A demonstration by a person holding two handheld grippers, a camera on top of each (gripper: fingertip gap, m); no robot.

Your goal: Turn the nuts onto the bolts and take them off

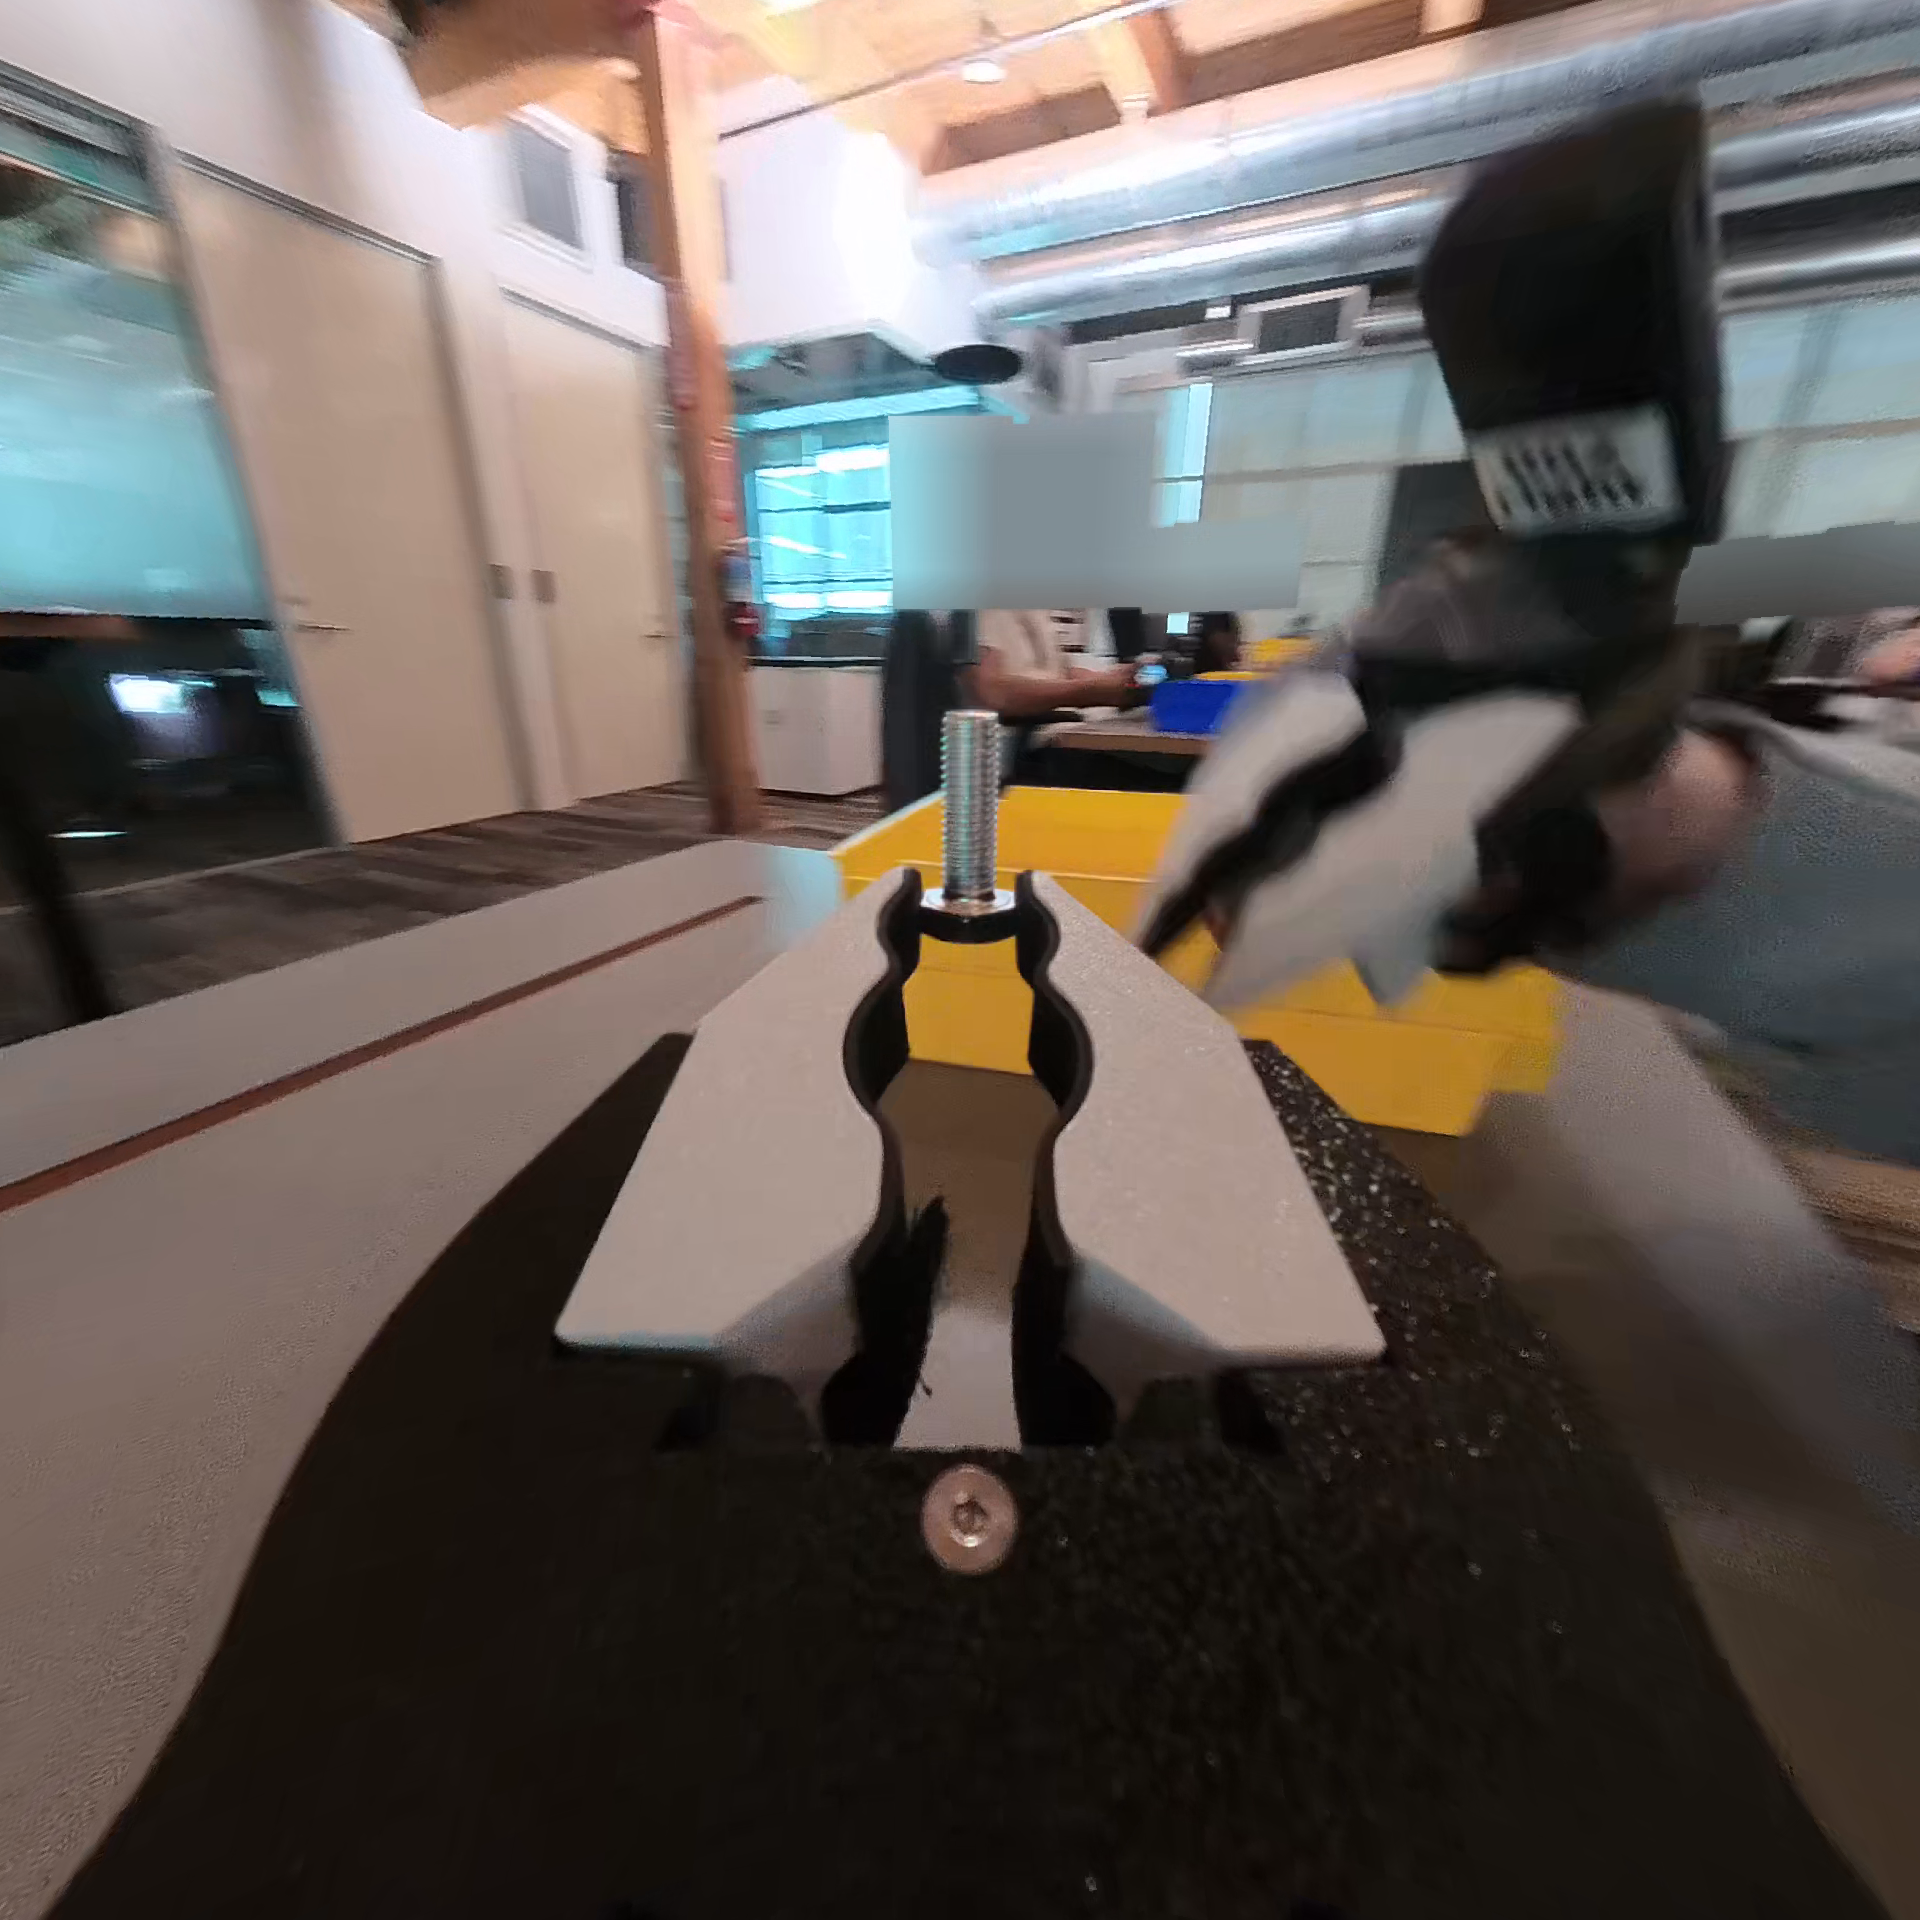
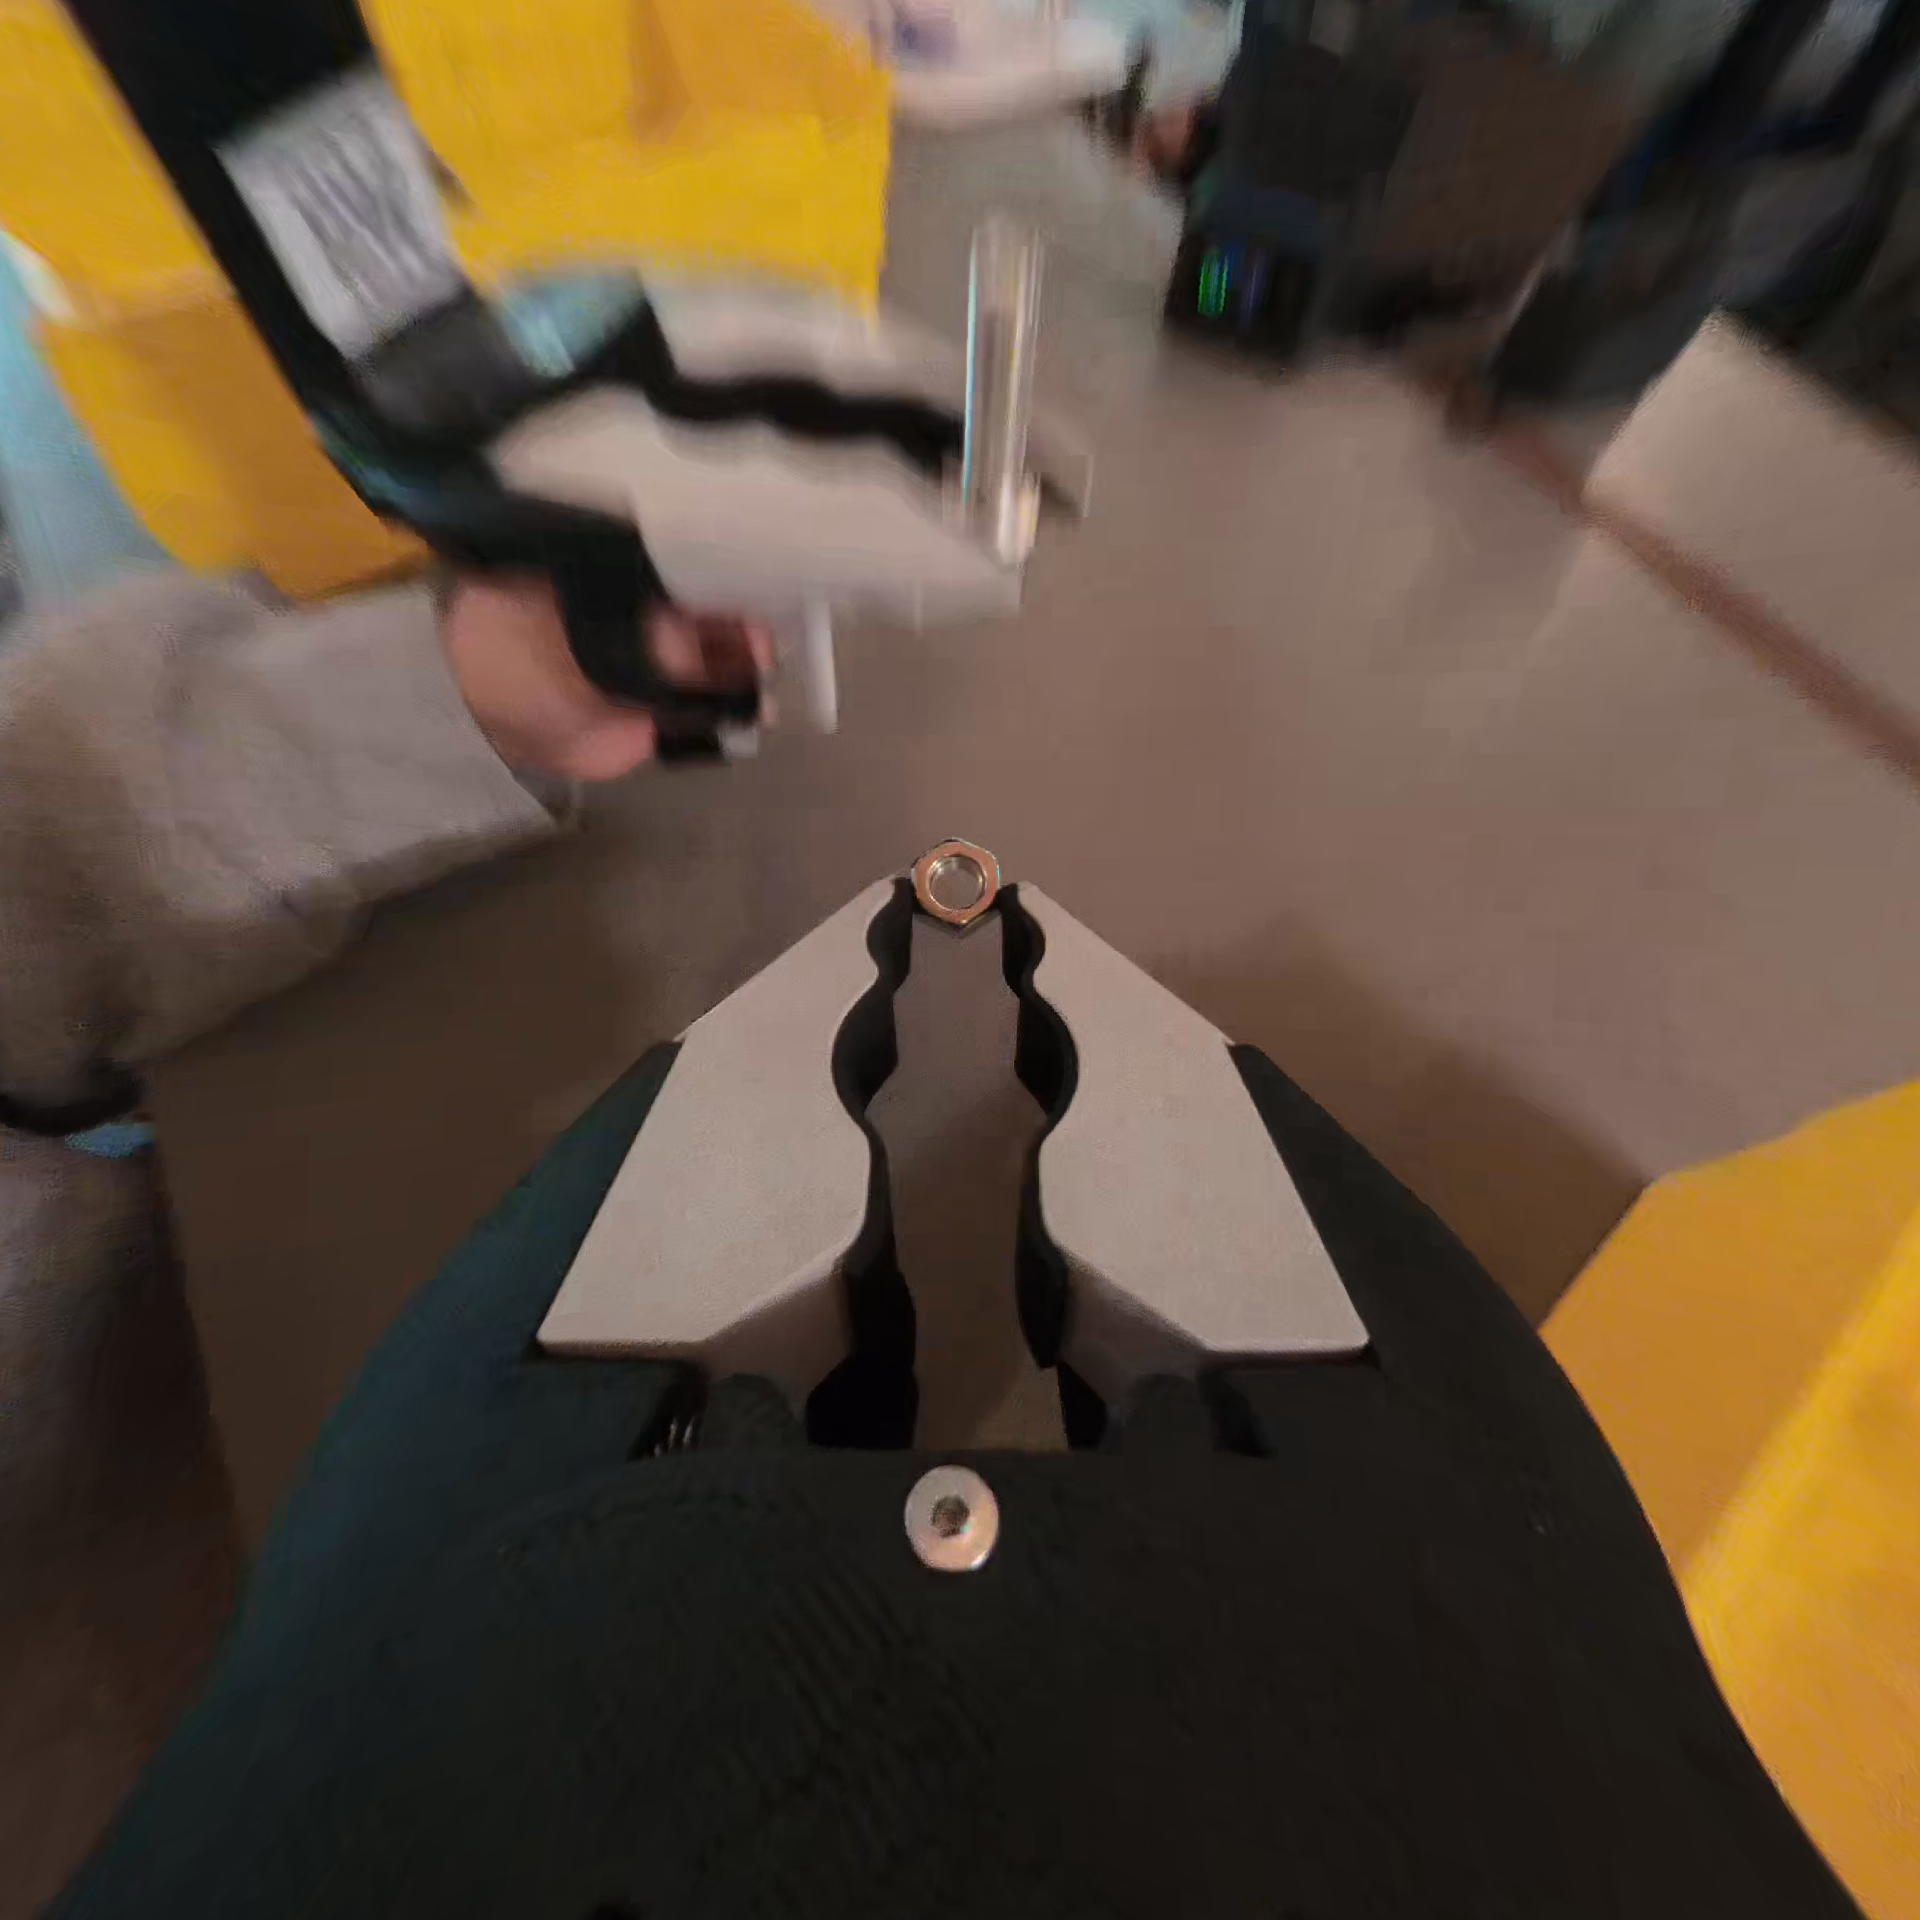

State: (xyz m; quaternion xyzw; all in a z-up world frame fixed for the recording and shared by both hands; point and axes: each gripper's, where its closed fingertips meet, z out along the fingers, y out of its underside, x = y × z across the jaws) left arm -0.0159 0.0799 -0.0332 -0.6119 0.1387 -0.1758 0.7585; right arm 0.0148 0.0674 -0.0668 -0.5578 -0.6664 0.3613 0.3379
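My left gripper point(image 1: 971, 906) is shut on the head of a silver bolt point(image 1: 970, 805). The bolt stands upright with its thread bare. My right gripper point(image 2: 954, 896) is shut on a silver hex nut point(image 2: 954, 880), its hole facing the camera. In the left wrist view the right gripper point(image 1: 1278, 935) shows blurred to the right of the bolt, apart from it, held by a hand. In the right wrist view the left gripper point(image 2: 997, 488) shows blurred ahead with the bolt point(image 2: 1000, 384) in it, well apart from the nut.
Yellow bins point(image 1: 1351, 1039) stand on the grey table point(image 1: 312, 1143) behind the bolt; they also show in the right wrist view point(image 2: 1766, 1455) at right and top left. People sit at desks far behind. A grey sleeve point(image 2: 156, 831) lies at left. Left tips to right tips: about 6 centimeters.
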